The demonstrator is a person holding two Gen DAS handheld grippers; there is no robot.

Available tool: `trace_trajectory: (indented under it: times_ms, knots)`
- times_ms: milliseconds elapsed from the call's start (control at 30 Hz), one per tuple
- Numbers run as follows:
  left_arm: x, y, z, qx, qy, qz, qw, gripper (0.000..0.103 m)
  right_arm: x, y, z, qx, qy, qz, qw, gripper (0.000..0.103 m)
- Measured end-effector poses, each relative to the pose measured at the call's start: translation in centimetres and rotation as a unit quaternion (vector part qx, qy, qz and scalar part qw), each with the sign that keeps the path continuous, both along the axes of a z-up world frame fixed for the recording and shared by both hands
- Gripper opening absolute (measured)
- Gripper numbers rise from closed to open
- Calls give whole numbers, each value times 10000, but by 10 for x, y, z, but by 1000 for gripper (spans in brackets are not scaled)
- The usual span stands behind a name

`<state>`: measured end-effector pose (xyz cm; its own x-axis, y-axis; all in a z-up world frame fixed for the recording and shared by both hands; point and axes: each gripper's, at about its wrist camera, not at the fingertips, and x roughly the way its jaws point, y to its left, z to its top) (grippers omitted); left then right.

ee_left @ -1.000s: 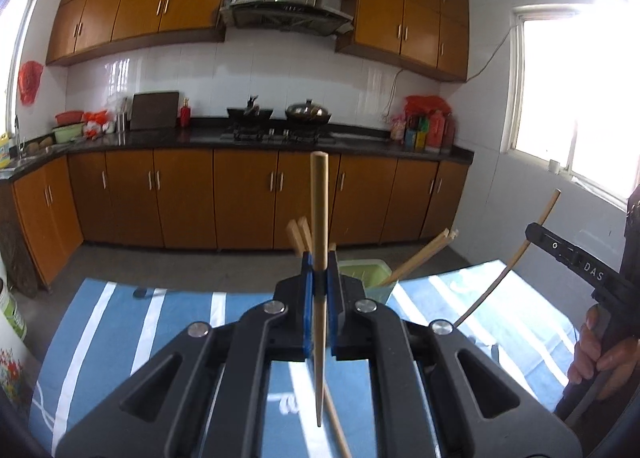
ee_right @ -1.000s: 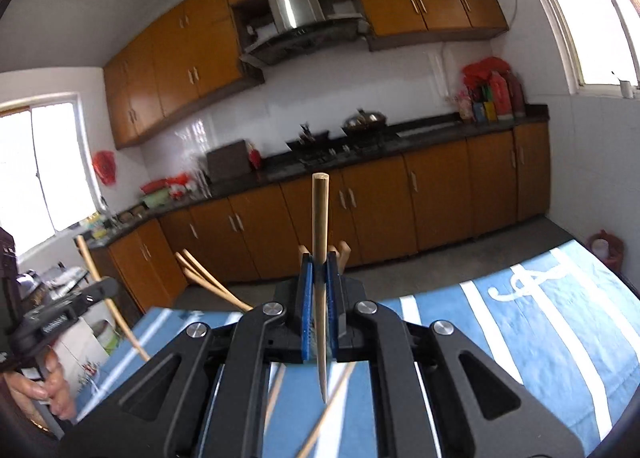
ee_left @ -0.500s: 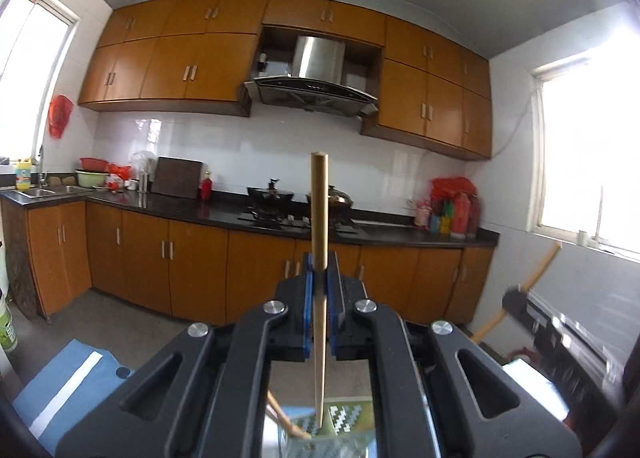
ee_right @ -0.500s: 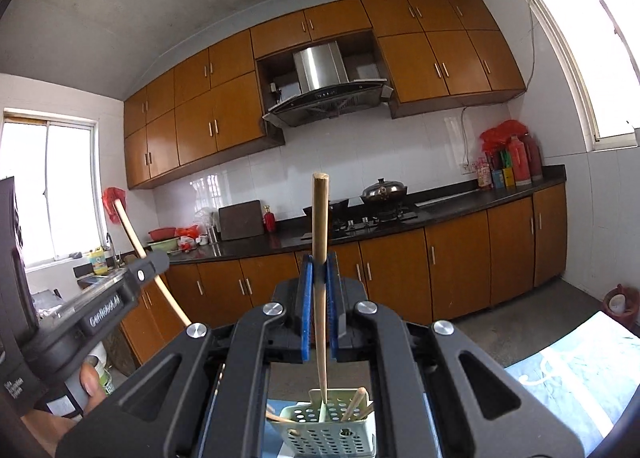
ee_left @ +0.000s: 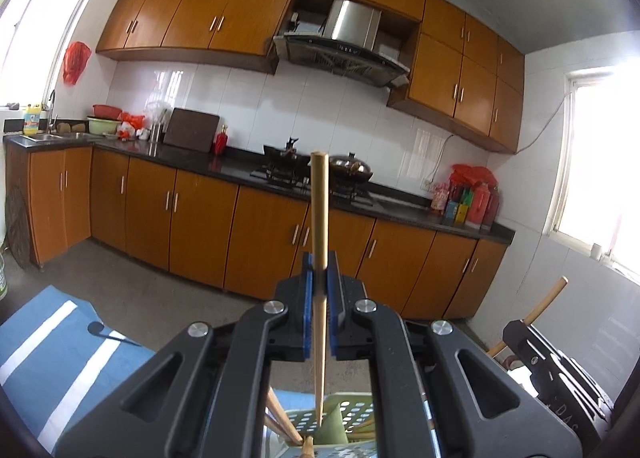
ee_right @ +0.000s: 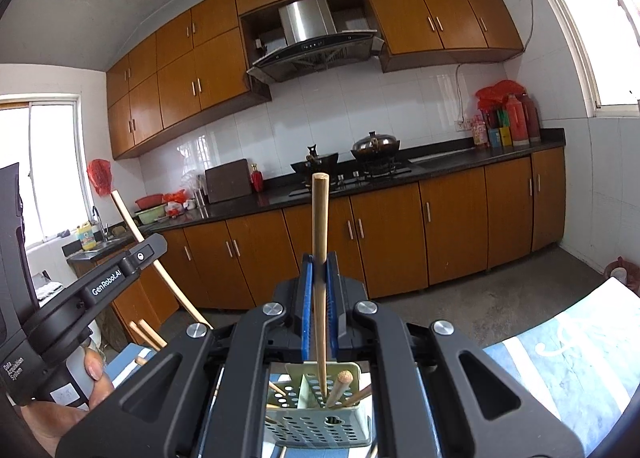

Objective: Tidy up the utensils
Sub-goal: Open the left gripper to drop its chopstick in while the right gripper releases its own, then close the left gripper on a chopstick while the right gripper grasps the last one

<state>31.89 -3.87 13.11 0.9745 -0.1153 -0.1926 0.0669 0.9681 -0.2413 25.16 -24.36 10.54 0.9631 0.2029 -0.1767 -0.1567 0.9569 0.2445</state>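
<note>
My left gripper (ee_left: 320, 274) is shut on a wooden chopstick (ee_left: 320, 214) held upright, thin tip down over the green perforated holder (ee_left: 354, 416). My right gripper (ee_right: 319, 274) is shut on a second chopstick (ee_right: 320, 226), whose tip dips into the holder (ee_right: 352, 432) beside several chopsticks (ee_right: 340, 382) standing inside. In the right wrist view the left gripper (ee_right: 154, 246) is at the left, held by a hand (ee_right: 94, 376). The left wrist view has the right gripper (ee_left: 516, 332) at the right edge.
The holder stands on a table under a blue cloth with white stripes (ee_left: 52, 358). More chopstick ends (ee_right: 148, 332) stick out to the holder's left. Beyond the table are bare floor, orange kitchen cabinets (ee_right: 452, 226) and a dark counter with a stove.
Both grippers have moved forward over the holder, which now lies right under the chopstick tips. The two views have lifted from the table to the kitchen wall. The left view has rolled.
</note>
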Motion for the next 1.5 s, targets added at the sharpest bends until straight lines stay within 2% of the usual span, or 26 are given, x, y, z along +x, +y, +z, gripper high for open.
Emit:
trace_trajectory:
  times_ms: [200, 333, 400, 467, 500, 633, 767, 900, 1033, 1167, 1267, 1500]
  knots:
    - [4, -2, -13, 150, 244, -51, 9996, 8, 0, -1, -7, 26, 176, -8, 9998, 8]
    - [-2, 3, -12, 142, 324, -98, 9993, 17, -6, -4, -2, 38, 202, -5, 9998, 8]
    - [-7, 4, -9, 126, 316, -117, 9994, 19, -14, -8, 2, 42, 174, -54, 9998, 11]
    - [-19, 9, -3, 115, 280, -132, 9995, 21, -23, -14, 4, 61, 125, -103, 9998, 26]
    - [-26, 13, 0, 108, 265, -140, 9995, 22, -28, -17, 5, 55, 113, -150, 9998, 28]
    - [-58, 29, 2, 226, 329, -88, 9992, 29, -56, -29, 0, -19, 225, -328, 9992, 29]
    - [-94, 49, -16, 433, 559, -28, 9975, 34, -82, -40, -31, -146, 702, -472, 9963, 29]
    - [-118, 69, -54, 638, 1090, 39, 9920, 35, -89, -37, -77, -204, 1402, -478, 9888, 29]
    - [-126, 87, -107, 901, 1821, 144, 9790, 35, -85, -20, -129, -202, 2185, -238, 9753, 29]
    - [-132, 103, -144, 849, 2381, 184, 9674, 35, -71, 11, -170, -67, 2883, 208, 9573, 29]
    - [-135, 112, -156, 788, 2567, 207, 9630, 35, -62, 35, -188, -126, 3165, 326, 9480, 29]
    - [-143, 109, -166, 782, 2659, 146, 9607, 38, -58, 60, -210, -517, 3388, 218, 9392, 29]
